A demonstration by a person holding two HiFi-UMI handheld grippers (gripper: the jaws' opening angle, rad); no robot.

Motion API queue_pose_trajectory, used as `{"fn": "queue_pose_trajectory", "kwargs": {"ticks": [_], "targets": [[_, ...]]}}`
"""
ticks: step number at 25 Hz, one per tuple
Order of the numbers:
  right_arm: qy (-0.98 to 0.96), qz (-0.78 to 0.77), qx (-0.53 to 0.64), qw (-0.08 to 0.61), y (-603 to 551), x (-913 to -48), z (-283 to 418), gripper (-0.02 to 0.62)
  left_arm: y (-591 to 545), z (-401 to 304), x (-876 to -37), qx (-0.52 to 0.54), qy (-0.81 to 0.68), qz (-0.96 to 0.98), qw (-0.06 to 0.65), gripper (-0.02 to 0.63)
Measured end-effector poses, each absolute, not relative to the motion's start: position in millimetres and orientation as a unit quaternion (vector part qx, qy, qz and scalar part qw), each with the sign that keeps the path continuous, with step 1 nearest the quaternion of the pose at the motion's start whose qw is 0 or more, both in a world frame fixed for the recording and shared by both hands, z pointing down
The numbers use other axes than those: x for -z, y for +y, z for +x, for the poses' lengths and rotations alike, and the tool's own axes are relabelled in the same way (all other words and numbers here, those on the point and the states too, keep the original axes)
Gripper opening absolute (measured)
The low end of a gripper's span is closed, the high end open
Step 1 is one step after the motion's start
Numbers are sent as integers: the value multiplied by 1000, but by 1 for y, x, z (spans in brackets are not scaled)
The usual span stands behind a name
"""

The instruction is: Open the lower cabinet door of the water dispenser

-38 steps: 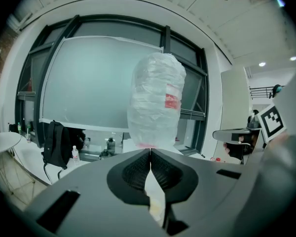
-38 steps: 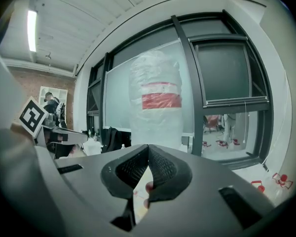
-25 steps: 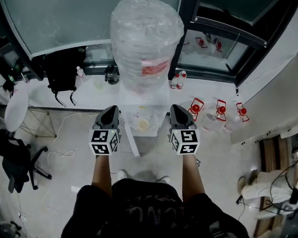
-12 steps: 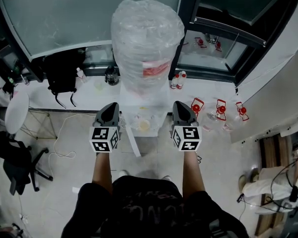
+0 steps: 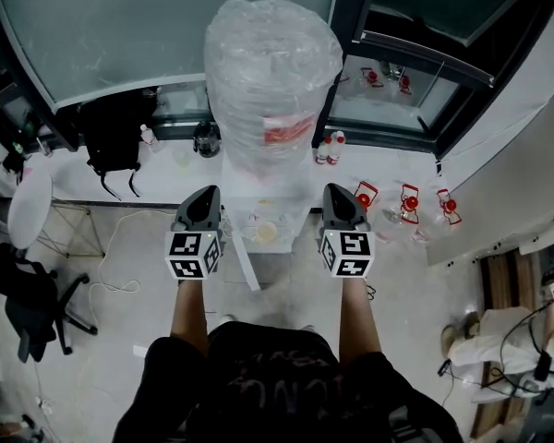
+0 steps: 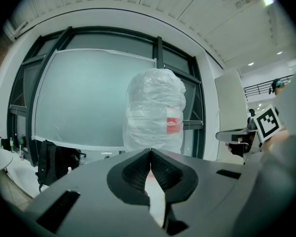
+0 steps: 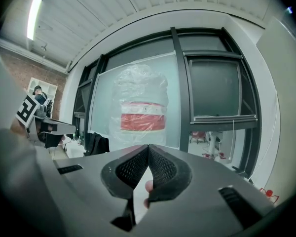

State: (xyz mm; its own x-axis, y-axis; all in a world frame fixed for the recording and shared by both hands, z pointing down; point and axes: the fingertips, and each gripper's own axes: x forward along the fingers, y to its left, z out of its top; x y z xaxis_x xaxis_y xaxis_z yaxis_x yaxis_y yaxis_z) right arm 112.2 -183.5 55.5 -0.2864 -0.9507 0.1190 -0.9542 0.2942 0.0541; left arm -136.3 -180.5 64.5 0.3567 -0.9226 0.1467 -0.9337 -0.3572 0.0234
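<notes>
there are two grippers, one in each hand. the left gripper (image 5: 207, 192) has its jaws shut tight with nothing between them, and so does the right gripper (image 5: 338, 190). they point at one water dispenser (image 5: 279, 212), one on each side of it, and do not touch it. one big bottle (image 5: 272, 72) wrapped in clear plastic sits on top of the dispenser. low on the front, between the two grippers, a thin white door (image 5: 245, 261) sticks out toward the person. it looks swung open.

on the floor to the right lie three red things (image 5: 411, 203). one black bag (image 5: 111, 141) sits by the window on the left. two small bottles with red caps (image 5: 331, 150) stand just beside the dispenser.

only the head view shows the door, the floor and the person's two arms. the left gripper view shows its jaws meeting at the tips (image 6: 150, 152), the wrapped bottle with its red label, and the other gripper's marker cube (image 6: 267, 122) at the right. the right gripper view shows the right gripper's tips touching (image 7: 148, 147), the ceiling with one long light (image 7: 33, 14), and the left gripper's cube (image 7: 28, 110).
</notes>
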Motion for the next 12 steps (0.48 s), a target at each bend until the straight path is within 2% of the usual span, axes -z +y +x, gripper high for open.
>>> {"fn": "queue_pose_trajectory", "kwargs": {"ticks": [12], "targets": [[-807,587,-14,62,-196,-54,112,14,-184,-144,-59,-54,-578,813,50,17]]}}
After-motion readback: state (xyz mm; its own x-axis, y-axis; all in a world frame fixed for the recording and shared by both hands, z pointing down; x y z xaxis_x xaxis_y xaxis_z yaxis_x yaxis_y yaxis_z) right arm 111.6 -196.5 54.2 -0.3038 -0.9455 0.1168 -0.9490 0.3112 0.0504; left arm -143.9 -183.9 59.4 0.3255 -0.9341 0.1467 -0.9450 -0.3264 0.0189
